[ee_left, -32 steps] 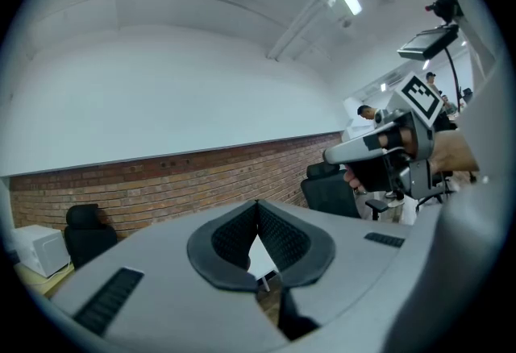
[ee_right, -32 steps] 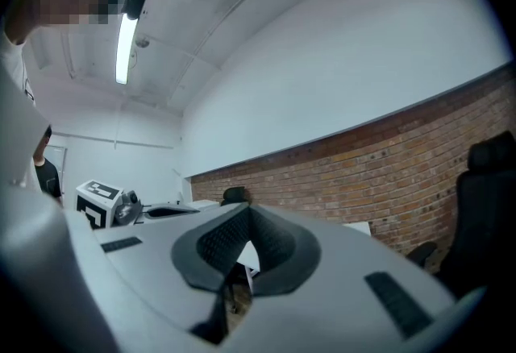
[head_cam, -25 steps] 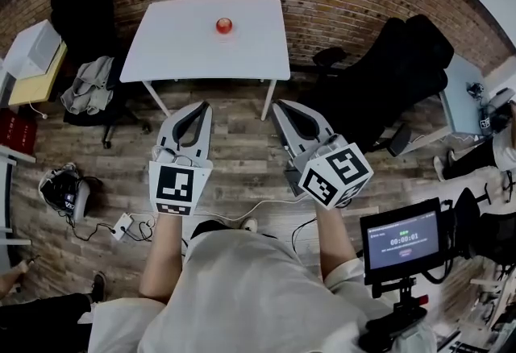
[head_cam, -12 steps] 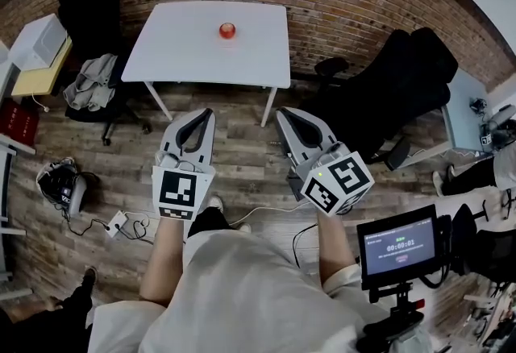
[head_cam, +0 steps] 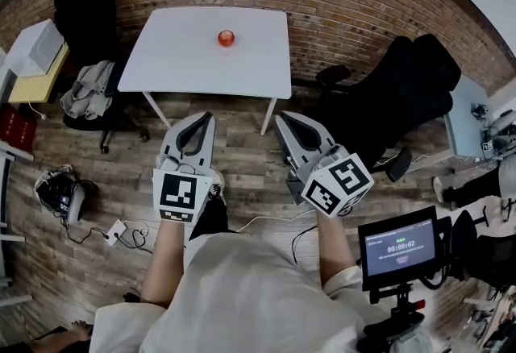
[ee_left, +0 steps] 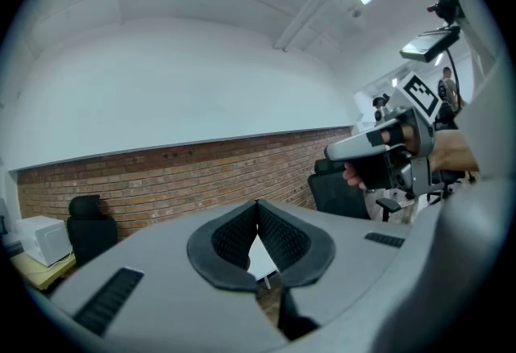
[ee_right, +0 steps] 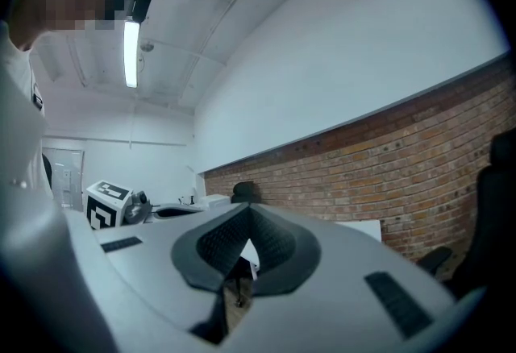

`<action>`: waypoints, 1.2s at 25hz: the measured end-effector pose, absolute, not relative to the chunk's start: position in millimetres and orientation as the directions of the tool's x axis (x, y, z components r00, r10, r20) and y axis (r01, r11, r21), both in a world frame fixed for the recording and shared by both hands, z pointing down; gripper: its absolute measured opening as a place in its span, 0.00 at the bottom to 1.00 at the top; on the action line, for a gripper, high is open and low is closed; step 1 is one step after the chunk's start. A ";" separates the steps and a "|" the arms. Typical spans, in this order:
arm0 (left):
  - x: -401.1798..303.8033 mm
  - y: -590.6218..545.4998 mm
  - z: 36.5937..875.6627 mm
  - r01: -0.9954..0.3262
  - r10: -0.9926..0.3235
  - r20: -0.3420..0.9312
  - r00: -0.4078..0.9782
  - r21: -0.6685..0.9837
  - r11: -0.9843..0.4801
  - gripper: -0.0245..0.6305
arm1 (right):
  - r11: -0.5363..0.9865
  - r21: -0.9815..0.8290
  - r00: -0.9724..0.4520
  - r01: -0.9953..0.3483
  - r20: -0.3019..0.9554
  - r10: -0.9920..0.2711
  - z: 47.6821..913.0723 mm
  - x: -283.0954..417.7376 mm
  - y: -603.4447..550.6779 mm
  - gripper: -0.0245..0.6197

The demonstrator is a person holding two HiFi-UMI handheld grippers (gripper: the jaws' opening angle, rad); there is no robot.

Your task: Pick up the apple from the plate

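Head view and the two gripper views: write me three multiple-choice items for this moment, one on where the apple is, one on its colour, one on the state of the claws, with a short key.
1. The apple sits:
A) on the white table
B) on the wooden floor
C) on the black chair

2. The apple is:
A) green
B) red
C) yellow

3. The left claw and the right claw are:
A) both shut, with nothing between them
B) both wide open
C) shut on the apple

Key:
1 A, the head view shows it on the tabletop, well ahead of both claws.
2 B, it shows red against the white top.
3 A, each gripper view shows the pads meeting at their tips with nothing held.
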State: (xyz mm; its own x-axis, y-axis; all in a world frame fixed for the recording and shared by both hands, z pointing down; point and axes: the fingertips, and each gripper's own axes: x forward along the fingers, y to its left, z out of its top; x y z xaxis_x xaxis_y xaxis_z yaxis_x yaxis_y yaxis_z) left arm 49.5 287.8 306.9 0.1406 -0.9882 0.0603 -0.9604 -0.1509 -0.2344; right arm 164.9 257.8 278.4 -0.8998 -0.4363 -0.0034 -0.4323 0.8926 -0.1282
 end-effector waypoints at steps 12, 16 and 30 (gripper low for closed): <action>-4.0 178.4 300.7 -0.955 -0.981 0.053 0.188 -0.222 -0.195 0.05 | 0.853 -0.107 -0.856 -0.510 -0.029 -0.516 264.2 117.1 149.9 0.04; -29.5 151.8 298.0 -0.956 -0.980 0.051 0.192 -0.215 -0.198 0.05 | 0.846 -0.125 -0.849 -0.518 -0.039 -0.526 259.5 95.8 120.5 0.04; -93.7 51.9 310.9 -0.954 -0.973 0.090 0.213 -0.195 -0.227 0.05 | 0.849 -0.170 -0.861 -0.501 0.005 -0.508 276.8 28.4 27.6 0.04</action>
